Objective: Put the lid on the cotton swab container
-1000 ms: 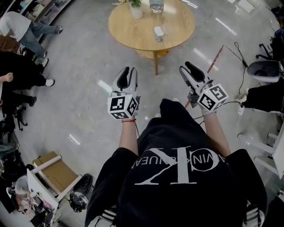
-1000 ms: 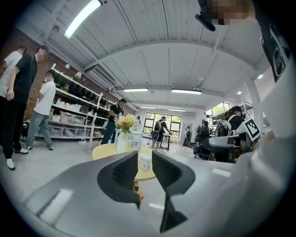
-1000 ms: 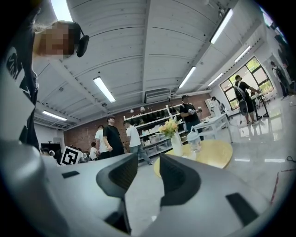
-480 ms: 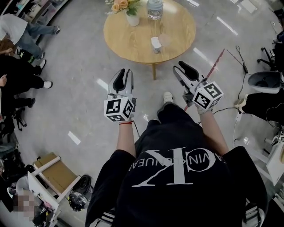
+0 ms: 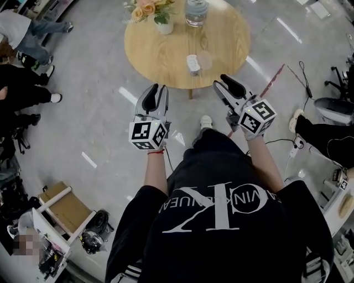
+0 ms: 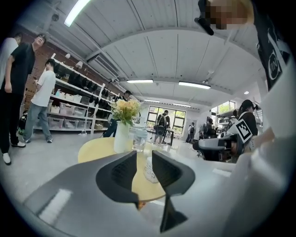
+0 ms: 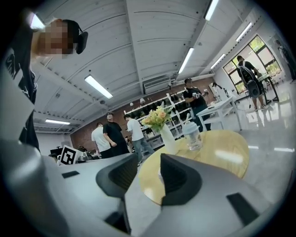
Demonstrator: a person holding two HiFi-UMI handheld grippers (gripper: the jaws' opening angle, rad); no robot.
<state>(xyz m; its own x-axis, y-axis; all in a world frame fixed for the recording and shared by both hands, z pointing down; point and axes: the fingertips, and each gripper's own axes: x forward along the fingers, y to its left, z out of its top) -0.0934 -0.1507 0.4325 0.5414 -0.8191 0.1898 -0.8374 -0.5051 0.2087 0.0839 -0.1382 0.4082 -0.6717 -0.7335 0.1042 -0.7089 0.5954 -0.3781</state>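
Observation:
A small cotton swab container (image 5: 192,63) stands on the round wooden table (image 5: 166,50), with a clear round lid (image 5: 206,59) lying just right of it. Both grippers are held in the air short of the table's near edge. My left gripper (image 5: 159,87) is open a little, with nothing between its jaws. In the left gripper view the container (image 6: 149,169) shows through that narrow gap (image 6: 144,159). My right gripper (image 5: 222,81) is open too and holds nothing. In the right gripper view its jaws (image 7: 150,173) point at the table (image 7: 222,152).
A white vase of flowers (image 5: 156,14) and a glass jar (image 5: 196,11) stand at the table's far side. People (image 5: 22,83) stand at the left. A cardboard box (image 5: 63,213) and a cart are at lower left; cables and a chair (image 5: 334,108) are at right.
The table has come nearer in the head view. Both grippers have moved forward toward its near edge, jaws unchanged.

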